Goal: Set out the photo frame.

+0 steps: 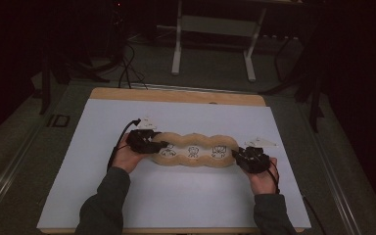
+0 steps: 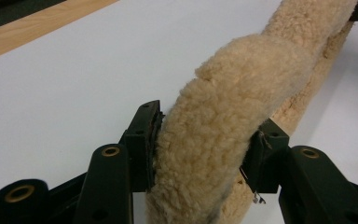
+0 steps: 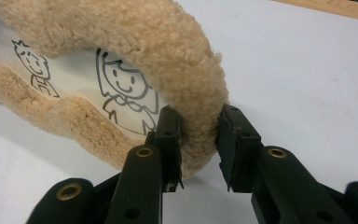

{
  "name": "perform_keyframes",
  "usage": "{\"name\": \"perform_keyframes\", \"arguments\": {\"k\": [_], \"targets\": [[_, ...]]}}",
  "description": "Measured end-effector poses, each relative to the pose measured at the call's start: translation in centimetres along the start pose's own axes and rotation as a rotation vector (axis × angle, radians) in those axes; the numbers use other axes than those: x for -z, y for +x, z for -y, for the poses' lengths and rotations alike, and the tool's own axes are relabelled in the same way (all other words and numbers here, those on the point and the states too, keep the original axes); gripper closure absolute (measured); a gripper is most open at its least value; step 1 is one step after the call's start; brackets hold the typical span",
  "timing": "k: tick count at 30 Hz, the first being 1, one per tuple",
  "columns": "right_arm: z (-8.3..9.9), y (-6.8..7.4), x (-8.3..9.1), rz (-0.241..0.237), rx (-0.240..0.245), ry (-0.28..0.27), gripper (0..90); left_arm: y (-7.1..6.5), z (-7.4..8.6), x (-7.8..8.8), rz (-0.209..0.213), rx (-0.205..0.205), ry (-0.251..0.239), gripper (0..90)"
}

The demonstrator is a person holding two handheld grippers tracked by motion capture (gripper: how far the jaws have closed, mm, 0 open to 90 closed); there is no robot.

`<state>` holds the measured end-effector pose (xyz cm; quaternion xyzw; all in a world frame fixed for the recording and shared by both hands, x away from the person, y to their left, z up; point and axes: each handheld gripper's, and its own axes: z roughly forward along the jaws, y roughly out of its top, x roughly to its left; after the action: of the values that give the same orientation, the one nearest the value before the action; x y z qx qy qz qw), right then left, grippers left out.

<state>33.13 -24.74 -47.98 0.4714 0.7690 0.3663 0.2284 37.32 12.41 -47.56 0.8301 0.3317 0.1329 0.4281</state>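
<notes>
High view: one fleece frame (image 1: 196,152) lies on the tabletop (image 1: 176,196) between two grippers, left (image 1: 160,145) and right (image 1: 236,155), with three drawings. Left gripper view: fingers (image 2: 144,144) flank its rim, touching. Right gripper view: fingers (image 3: 170,140) clamp the end rim; two drawings are clear.

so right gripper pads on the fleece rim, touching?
Touching. The right gripper view shows the right gripper with both jaws pressed against the fuzzy rim of the fleece pouch, fleece squeezed between them.
</notes>
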Motion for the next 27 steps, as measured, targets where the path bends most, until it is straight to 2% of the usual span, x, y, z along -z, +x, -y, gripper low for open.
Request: {"name": "perform_keyframes", "arguments": {"k": [12, 14, 16, 17, 20, 21, 27], "targets": [[0.4, -0.1, 0.3, -0.015, -0.004, -0.006, 70.3, 0.1, 0.0, 0.0, 0.024, 0.013, 0.007, 52.1], [0.4, -0.2, 0.4, -0.024, -0.006, -0.006, 69.1, 0.1, 0.0, 0.0, 0.023, 0.020, 0.015, 48.8], [0.4, -0.3, 0.4, -0.036, -0.009, -0.008, 65.6, 0.0, 0.1, 0.1, 0.024, 0.025, 0.025, 46.6], [0.5, -0.4, 0.5, -0.056, -0.010, -0.016, 60.3, 0.0, 0.2, 0.1, 0.020, 0.021, 0.030, 44.2], [0.5, -0.6, 0.7, -0.066, -0.013, -0.022, 56.6, -0.2, 0.4, 0.2, 0.019, 0.012, 0.038, 40.9], [0.5, -0.6, 0.9, -0.068, -0.011, -0.027, 53.4, -0.3, 0.5, 0.4, 0.019, 0.012, 0.035, 40.1], [0.5, -0.9, 1.2, -0.085, -0.023, -0.035, 48.2, -0.3, 1.0, 1.2, 0.012, 0.033, 0.009, 39.9]]}}
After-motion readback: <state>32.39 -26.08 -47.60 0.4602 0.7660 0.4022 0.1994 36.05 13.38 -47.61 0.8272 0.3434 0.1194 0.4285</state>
